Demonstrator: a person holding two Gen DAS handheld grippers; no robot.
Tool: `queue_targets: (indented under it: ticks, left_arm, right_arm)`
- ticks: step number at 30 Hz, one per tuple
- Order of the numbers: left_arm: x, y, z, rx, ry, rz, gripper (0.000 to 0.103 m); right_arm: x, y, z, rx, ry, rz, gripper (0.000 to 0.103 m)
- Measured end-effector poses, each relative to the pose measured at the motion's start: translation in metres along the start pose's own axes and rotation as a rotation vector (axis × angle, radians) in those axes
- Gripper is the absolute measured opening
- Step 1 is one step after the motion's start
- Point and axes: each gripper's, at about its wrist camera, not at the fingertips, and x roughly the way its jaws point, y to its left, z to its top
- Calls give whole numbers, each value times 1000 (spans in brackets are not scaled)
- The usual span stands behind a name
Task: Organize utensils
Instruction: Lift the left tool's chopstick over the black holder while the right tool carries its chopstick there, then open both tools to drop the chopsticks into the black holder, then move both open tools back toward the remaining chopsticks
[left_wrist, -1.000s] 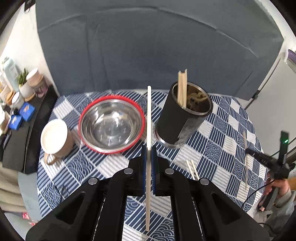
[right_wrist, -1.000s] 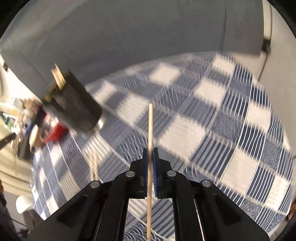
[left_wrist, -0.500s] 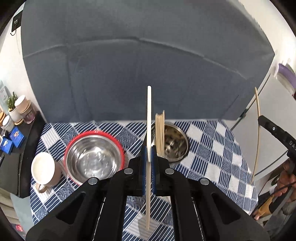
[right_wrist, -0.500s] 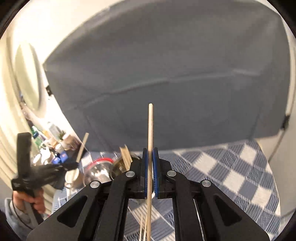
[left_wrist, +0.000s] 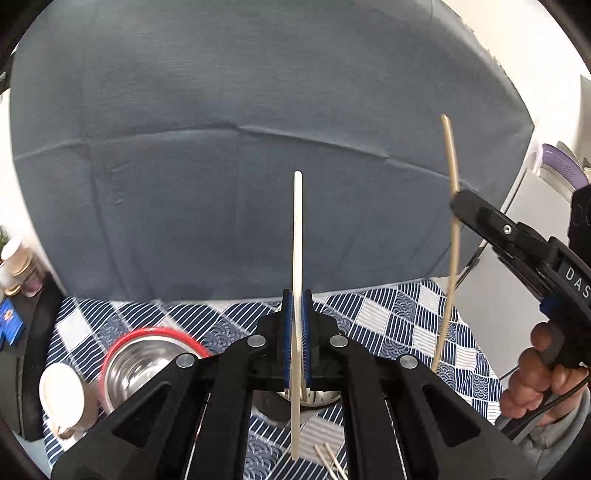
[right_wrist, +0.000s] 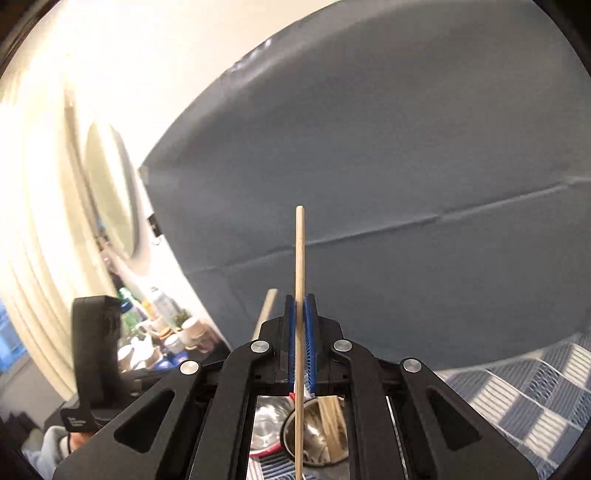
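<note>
- Because each pale wooden chopstick stands upright in a thin pinch, the left gripper (left_wrist: 296, 334) clenched on the pale wooden chopstick (left_wrist: 297, 236) could let it pivot and miss the round steel utensil holder (left_wrist: 325, 398) below.
- The right gripper (right_wrist: 300, 341), jaws clamped on a tan wooden chopstick (right_wrist: 299, 258), risks striking the sticks already standing in the holder (right_wrist: 314, 439).
- Only the left view shows the loose chopsticks (left_wrist: 328, 461) lying on the blue checked tablecloth (left_wrist: 399, 317), beside the red-rimmed steel bowl (left_wrist: 140, 362); only the right view looks into the holder's mouth.

Black grippers (left_wrist: 297, 314), blue-lined jaws, silver screws; bare hand (left_wrist: 535, 373), grey sleeve.
</note>
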Motion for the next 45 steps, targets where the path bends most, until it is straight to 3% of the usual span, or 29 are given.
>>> queue_targets:
  ticks: [7, 12, 20, 24, 27, 29, 30, 35, 37, 40, 42, 43, 45]
  left_arm:
    - [20, 12, -3, -54, -136, -74, 5]
    - [36, 12, -20, -53, -229, -101, 5]
    - [67, 7, -50, -45, -200, -151, 5]
    - [68, 5, -59, -10, -179, -114, 6]
    - [62, 3, -59, 28, -194, -90, 14]
    - [56, 4, -58, 37, -203, -83, 31]
    - [53, 7, -58, 37, -211, -77, 33]
    - [31, 20, -59, -3, -205, -56, 44]
    - [22, 23, -61, -3, -199, -35, 54]
    - [11, 27, -65, -11, -172, -25, 61]
    - [6, 28, -70, -28, -160, -21, 65]
    - [3, 30, -74, -38, -150, -20, 69]
    - [-1, 31, -81, -50, -136, -6, 74]
  right_arm:
    - [26, -14, -13, -3, -71, 75, 5]
    - [53, -29, -47, -7, -25, 59, 5]
    - [71, -46, -90, 24, 56, 18, 5]
    - [74, -49, -100, 30, 85, -8, 8]
    - [71, -52, -101, 33, 81, -29, 9]
    - [65, -54, -100, 34, 64, -44, 10]
    - [63, -54, -98, 36, 59, -51, 10]
    - [41, -51, -89, 43, 30, -113, 31]
    - [34, -48, -85, 40, 30, -137, 39]
    - [20, -41, -83, 27, 34, -188, 66]
    - [15, -38, -85, 19, 57, -212, 77]
    - [14, -37, -86, 19, 79, -218, 89]
    - [12, -37, -93, 32, 134, -212, 89]
